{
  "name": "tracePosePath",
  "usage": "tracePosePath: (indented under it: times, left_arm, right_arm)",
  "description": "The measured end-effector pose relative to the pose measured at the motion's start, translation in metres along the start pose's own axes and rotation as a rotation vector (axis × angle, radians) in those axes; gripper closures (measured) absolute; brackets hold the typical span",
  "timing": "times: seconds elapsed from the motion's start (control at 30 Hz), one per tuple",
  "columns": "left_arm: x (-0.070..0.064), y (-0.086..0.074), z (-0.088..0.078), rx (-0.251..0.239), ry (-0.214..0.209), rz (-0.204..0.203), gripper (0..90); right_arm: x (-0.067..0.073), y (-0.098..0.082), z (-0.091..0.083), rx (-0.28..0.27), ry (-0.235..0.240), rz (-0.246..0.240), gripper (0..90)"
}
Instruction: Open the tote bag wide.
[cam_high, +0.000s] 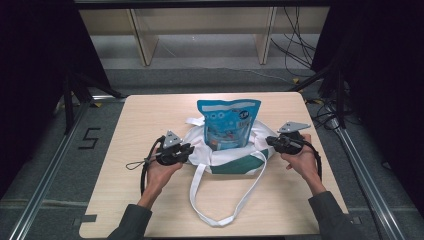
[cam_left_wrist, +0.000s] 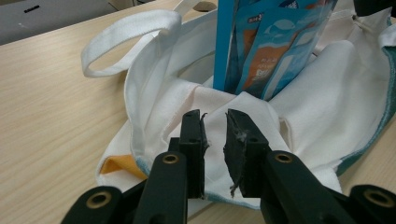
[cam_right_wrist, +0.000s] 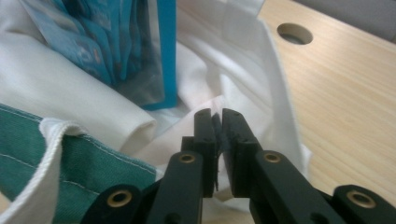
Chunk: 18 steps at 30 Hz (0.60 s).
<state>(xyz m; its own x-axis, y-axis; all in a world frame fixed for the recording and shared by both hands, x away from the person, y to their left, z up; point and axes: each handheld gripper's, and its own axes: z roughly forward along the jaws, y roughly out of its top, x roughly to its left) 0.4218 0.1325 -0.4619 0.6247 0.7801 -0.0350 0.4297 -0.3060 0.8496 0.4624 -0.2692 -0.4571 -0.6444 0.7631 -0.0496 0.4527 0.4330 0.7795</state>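
The tote bag (cam_high: 227, 155), white cloth with a green panel, lies slumped around a blue snack pouch (cam_high: 229, 122) that stands upright in it at the middle of the light wooden tabletop (cam_high: 130, 130). In the high view, one long white handle (cam_high: 220, 200) loops out toward the near edge, and a shorter one shows at the far left of the pouch. The left gripper (cam_high: 186, 149), held in the person's left hand (cam_high: 159, 172), meets the bag's left rim. The right gripper (cam_high: 271, 141), held in the right hand (cam_high: 302, 157), meets the right rim. A thin black cable (cam_high: 137, 164) curls on the tabletop to the left of the left gripper.

In the left gripper view, the jaws of the left gripper (cam_left_wrist: 215, 116) stand a narrow gap apart with a fold of the white tote bag (cam_left_wrist: 327, 88) cloth rising between them; whether they actually pinch it cannot be told. The pouch (cam_left_wrist: 271, 42) stands just beyond, and a handle (cam_left_wrist: 126, 37) arcs over the tabletop (cam_left_wrist: 51, 107) at the left. A bit of yellow shows under the bag's near left corner.

In the right gripper view, the jaws of the right gripper (cam_right_wrist: 215, 114) are almost closed, nipping an edge of the white tote bag (cam_right_wrist: 243, 70) cloth. The green panel (cam_right_wrist: 88, 158) lies at the near left, the pouch (cam_right_wrist: 116, 51) at the far left, and a round hole (cam_right_wrist: 294, 33) in the tabletop (cam_right_wrist: 345, 107) at the far right.
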Motion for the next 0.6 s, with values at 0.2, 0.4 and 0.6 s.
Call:
tracePosePath:
  times: [0.2, 0.4, 0.6]
  left_arm:
    - [-0.003, -0.004, -0.001, -0.001, -0.036, -0.037, 71.0]
    - [-0.001, -0.008, -0.014, -0.018, -0.06, -0.072, 64.9]
    - [-0.005, -0.01, -0.022, -0.03, -0.082, -0.12, 55.5]
  right_arm:
    - [0.005, 0.002, -0.014, -0.03, 0.016, 0.017, 74.1]
    - [0.017, 0.002, -0.026, -0.046, 0.025, 0.001, 64.2]
    - [0.019, 0.0, -0.031, -0.052, 0.039, 0.052, 51.5]
